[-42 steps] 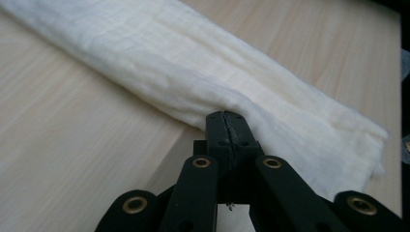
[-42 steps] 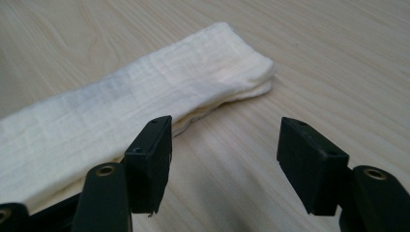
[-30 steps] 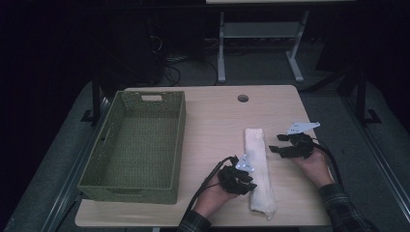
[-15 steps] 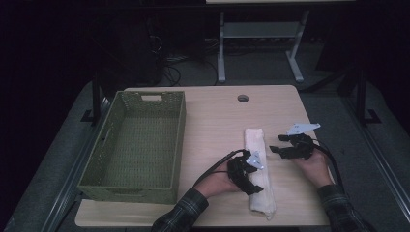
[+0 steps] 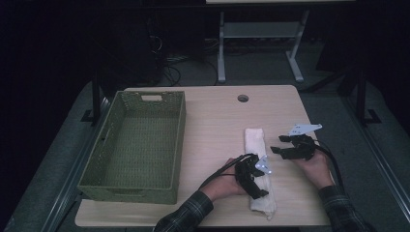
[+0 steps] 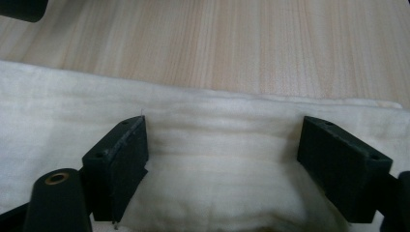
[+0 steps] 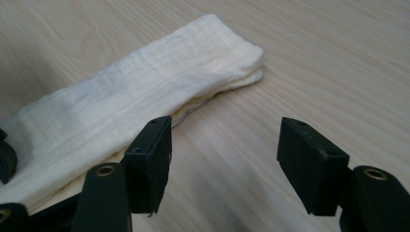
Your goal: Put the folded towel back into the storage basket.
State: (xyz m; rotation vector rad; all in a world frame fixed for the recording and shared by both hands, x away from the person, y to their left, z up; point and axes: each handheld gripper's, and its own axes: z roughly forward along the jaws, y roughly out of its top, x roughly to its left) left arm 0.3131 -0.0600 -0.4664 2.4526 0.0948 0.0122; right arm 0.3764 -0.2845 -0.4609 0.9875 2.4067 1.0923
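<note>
Two claws hover over the tabletop [image 5: 212, 121]; the left claw [image 6: 222, 159] has just spread wide, straddling the folded towel [image 5: 257, 164] at basket's [image 5: 135, 186] three o'clock, pressing nothing; the right claw [image 7: 225, 162] gapes empty beside it; a fresh grasp likely follows.

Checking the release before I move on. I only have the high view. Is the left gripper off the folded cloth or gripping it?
Observer: The left gripper has let go. Its jaws have just been opening and now stand wide over the folded cloth, pads not pressing it.
Operator: And the right one?
Observer: The right gripper is open, with bare table between its jaws.
Operator: Is it touching the cloth?
Observer: In the right gripper view one jaw stands by the cloth's long edge; I can't tell whether it touches.
Operator: How is the far end folded?
Observer: Stacked layers, edges roughly flush.
</note>
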